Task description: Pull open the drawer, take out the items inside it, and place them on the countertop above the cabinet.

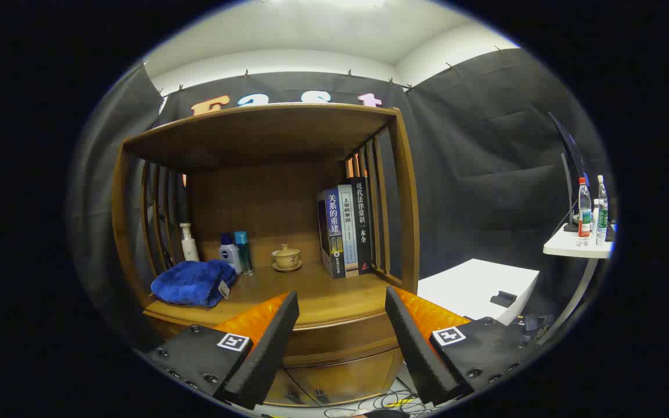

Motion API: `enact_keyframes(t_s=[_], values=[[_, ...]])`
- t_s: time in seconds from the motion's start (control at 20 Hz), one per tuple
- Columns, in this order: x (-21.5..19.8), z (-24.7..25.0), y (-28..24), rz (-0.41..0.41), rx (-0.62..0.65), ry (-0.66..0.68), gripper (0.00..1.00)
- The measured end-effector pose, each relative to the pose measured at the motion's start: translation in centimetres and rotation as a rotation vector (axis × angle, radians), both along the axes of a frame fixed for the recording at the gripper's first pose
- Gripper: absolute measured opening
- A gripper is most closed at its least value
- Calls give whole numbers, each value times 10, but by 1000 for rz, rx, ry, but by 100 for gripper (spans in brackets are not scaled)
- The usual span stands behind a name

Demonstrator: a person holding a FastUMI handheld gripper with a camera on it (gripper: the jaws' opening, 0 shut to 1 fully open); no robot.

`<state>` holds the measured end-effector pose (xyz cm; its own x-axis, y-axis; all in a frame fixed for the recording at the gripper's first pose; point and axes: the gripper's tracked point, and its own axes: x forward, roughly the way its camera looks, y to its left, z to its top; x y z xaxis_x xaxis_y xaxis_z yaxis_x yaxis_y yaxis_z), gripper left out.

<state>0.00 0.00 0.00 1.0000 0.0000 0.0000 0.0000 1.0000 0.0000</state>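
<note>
A wooden cabinet stands ahead with a hutch over its countertop (317, 296). Below the countertop's front edge runs the drawer (340, 342), pushed in flush; its contents are hidden. My gripper (341, 301) is open, its fingers spread wide in front of the countertop edge and the drawer front, with nothing between them. It hangs a short way off the cabinet, touching nothing.
On the countertop lie a folded blue towel (192, 283), a white pump bottle (188, 244), two small bottles (236, 253), a lidded cup on a saucer (287, 258) and three upright books (346, 229). A white box (474, 287) and a side table with bottles (584, 244) stand right.
</note>
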Motion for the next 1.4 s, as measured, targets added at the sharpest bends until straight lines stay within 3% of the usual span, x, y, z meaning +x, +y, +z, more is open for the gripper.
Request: enact_keyframes(t_s=[0.45, 1.4], values=[[0, 4, 14, 24, -58, -15, 98], [5, -9, 25, 53, -40, 4, 98]])
